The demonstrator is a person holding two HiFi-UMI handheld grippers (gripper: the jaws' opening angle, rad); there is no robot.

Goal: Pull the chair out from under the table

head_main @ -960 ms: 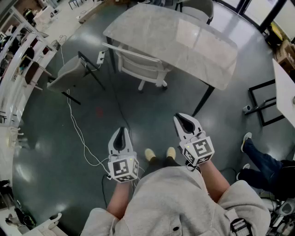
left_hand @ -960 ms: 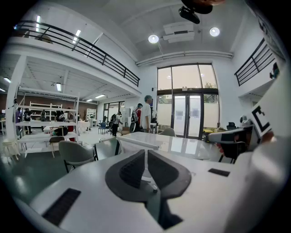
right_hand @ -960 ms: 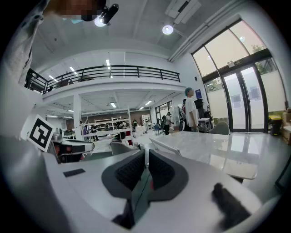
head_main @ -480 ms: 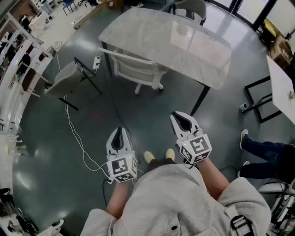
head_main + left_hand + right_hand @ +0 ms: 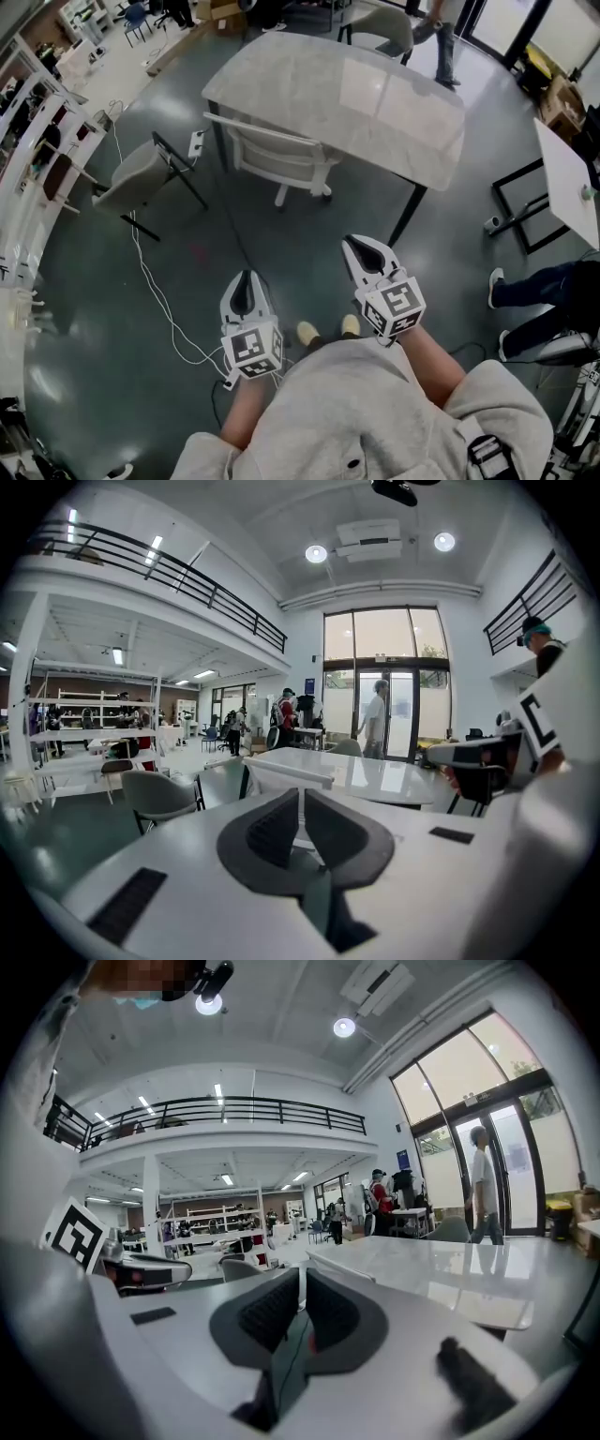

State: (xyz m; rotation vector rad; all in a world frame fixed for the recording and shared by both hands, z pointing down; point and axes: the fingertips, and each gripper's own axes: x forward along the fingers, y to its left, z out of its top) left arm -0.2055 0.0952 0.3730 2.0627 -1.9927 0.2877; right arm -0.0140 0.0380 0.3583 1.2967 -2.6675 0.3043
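The chair [image 5: 277,148] stands well ahead of both grippers, tucked under the near edge of the table [image 5: 375,84], with its white backrest turned toward you. Your left gripper [image 5: 246,279] and right gripper [image 5: 360,247] hang low in front of you, well short of it. Each has its jaws drawn almost together with nothing between them, and neither touches anything. In the left gripper view, the backrest rail [image 5: 286,772] lies straight beyond the pinched jaws. To do this step well, I judge that you should walk the grippers in first and spread the jaws before you reach the rail, since they are too narrow now to take it. Take the top rail with the two grippers set apart, one toward each end, so the chair does not swing. Then draw it straight back toward yourself, away from the dark table leg [image 5: 411,214] ahead of your right gripper. Mind the white cable [image 5: 155,272] on the floor beside your left gripper as you step back.
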